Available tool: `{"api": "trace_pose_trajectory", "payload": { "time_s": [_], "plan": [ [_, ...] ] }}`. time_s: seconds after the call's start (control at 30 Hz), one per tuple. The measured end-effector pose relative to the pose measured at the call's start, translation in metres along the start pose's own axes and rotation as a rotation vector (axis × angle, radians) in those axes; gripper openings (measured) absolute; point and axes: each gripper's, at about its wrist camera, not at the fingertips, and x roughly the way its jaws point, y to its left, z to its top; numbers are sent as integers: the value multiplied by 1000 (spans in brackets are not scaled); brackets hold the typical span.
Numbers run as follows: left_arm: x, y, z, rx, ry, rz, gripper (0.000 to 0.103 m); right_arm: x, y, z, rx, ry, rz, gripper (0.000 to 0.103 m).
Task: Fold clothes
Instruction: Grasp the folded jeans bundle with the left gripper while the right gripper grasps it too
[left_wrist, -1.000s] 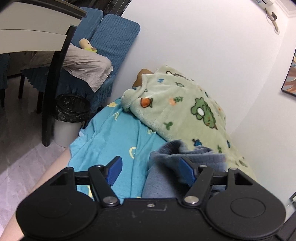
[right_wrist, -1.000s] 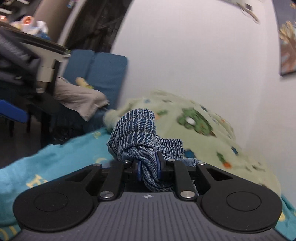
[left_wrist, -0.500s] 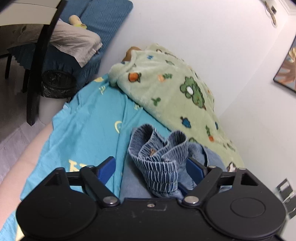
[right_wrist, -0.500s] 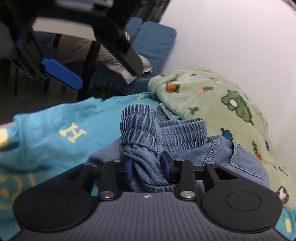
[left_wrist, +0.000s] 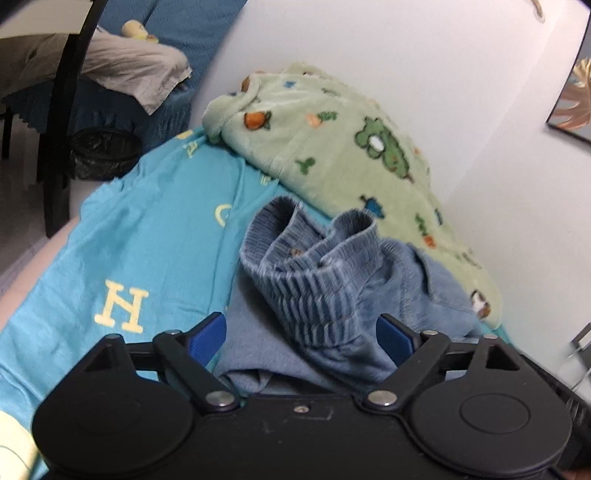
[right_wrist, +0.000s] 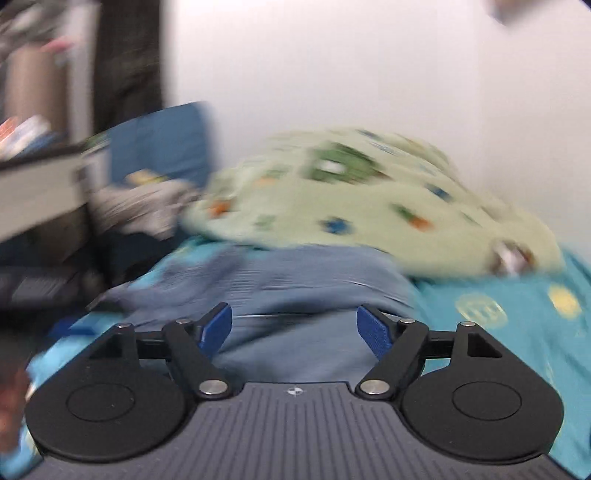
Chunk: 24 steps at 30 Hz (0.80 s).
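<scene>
- Denim trousers (left_wrist: 332, 295), small and blue with a ribbed elastic waistband, lie bunched on a turquoise bedsheet (left_wrist: 147, 236), at the centre of the left wrist view.
- Waistband (left_wrist: 317, 269) stands up in a crumpled loop, so the garment looks gathered, not yet flattened into a fold.
- Left gripper (left_wrist: 301, 338) sits at the lower centre of its view, its blue fingers (left_wrist: 208, 334) spread wide on either side of the denim; it grips nothing.
- Right gripper (right_wrist: 295, 328), lower centre of its own view, is also spread wide and empty, with blurred blue denim (right_wrist: 295, 288) lying between and beyond its fingers.
- Both tools being unclamped with the cloth resting on the bed suggests a pause between grasps, probably to choose a new edge to pinch.
- Right wrist view is heavily motion-blurred, so whether its fingers touch the cloth cannot be told.
- Green fleece blanket (left_wrist: 332, 147) printed with cartoon animals and carrots is heaped against the white wall (left_wrist: 424, 55), upper centre, just behind the trousers.
- Writing: a pale yellow letter "H" (left_wrist: 122, 304) is printed on the sheet at lower left, with part of a curved letter, perhaps "C" (left_wrist: 221, 214), further up; other marks are too partial to read.
- Upper left shows a blue quilted chair (left_wrist: 192, 26) draped with a beige cloth (left_wrist: 129, 70), and a black-lined bin (left_wrist: 105, 153) on the floor below.
- No brand label is legible on the trousers.
</scene>
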Motion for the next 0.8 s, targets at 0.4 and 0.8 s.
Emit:
{"api": "trace_pose_trajectory", "payload": {
  "time_s": [0.4,0.8],
  "plan": [
    [28,22,-7,-114,57,-33,89,54,-93,-26,668,94,119,80],
    [41,26,-7,-140,90,-36,81,72,-96,-38,743,132,133,83]
  ]
}}
